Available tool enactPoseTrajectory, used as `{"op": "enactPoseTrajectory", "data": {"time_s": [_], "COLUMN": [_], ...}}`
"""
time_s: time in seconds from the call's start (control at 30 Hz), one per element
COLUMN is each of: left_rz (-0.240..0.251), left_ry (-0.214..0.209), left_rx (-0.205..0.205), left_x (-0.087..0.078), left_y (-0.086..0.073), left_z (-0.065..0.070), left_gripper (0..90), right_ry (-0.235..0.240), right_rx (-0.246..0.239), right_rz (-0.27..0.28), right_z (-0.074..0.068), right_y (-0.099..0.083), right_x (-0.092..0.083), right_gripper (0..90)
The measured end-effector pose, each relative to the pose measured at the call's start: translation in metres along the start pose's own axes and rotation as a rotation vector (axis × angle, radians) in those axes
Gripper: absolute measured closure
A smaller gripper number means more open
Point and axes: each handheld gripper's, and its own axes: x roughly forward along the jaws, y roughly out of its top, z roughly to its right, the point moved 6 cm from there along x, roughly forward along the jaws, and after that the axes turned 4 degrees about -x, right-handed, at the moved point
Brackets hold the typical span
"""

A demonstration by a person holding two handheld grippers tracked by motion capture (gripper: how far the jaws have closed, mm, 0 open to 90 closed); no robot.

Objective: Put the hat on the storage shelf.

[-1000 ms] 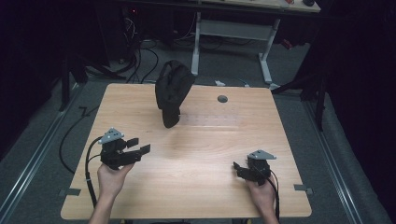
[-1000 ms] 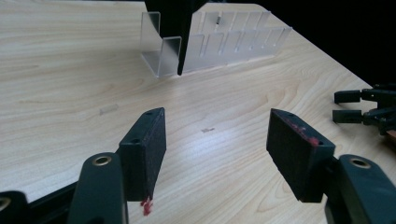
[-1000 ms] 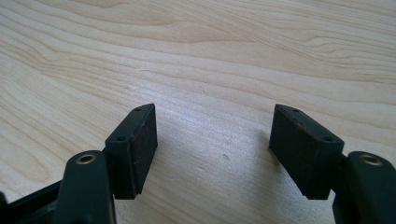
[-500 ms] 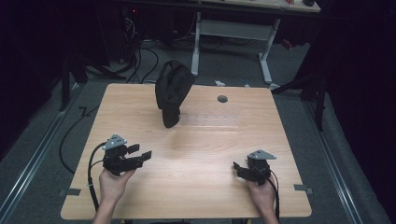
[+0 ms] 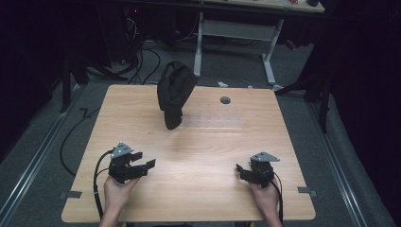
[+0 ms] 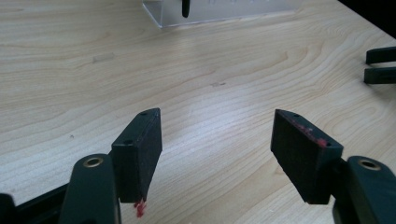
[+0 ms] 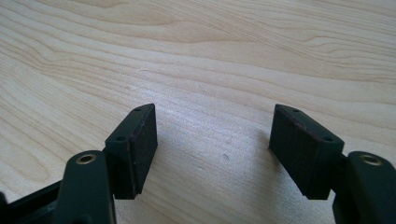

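- The left claw [image 5: 142, 166] hovers low over the near left part of the counter [image 5: 208, 189]. Its jaws stand apart with only bare wood between them, and they have just been opening a little wider. It grasps nothing.
- In the left claw's own view, the corner of a clear plastic stand [image 6: 219, 11] sits far ahead on the counter, with a dark tip hanging down inside it.
- The black cap [image 5: 174, 92] sits up on that clear stand [image 5: 213, 120] at the far middle of the counter, well apart from both claws and untouched.
- A small round hole [image 5: 225, 100] lies in the counter just right of the cap.
- The right claw [image 5: 242, 171] rests near the front right, released, its jaws apart over bare wood [image 7: 215, 140].
- By the look of it, no handling is under way yet: reaching for the cap, gripping it and lifting it from the stand all remain.
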Motion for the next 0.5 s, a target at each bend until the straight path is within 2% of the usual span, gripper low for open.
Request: {"op": "enactPoseTrajectory", "data": {"time_s": [0.37,0.5], "left_rz": [-0.058,-0.083], "left_ry": [0.043,0.078], "left_rx": [0.028,0.048], "left_x": [0.021,0.03], "left_y": [-0.019,-0.025], "left_z": [-0.002,-0.004], "left_gripper": [32.9,31.7], "right_ry": [0.0,0.0], "right_rx": [0.001,0.001], "right_rz": [0.0,0.0], "right_z": [0.0,0.0], "right_y": [0.0,0.0], "right_x": [0.0,0.0], "right_gripper": [32.3,32.3]}}
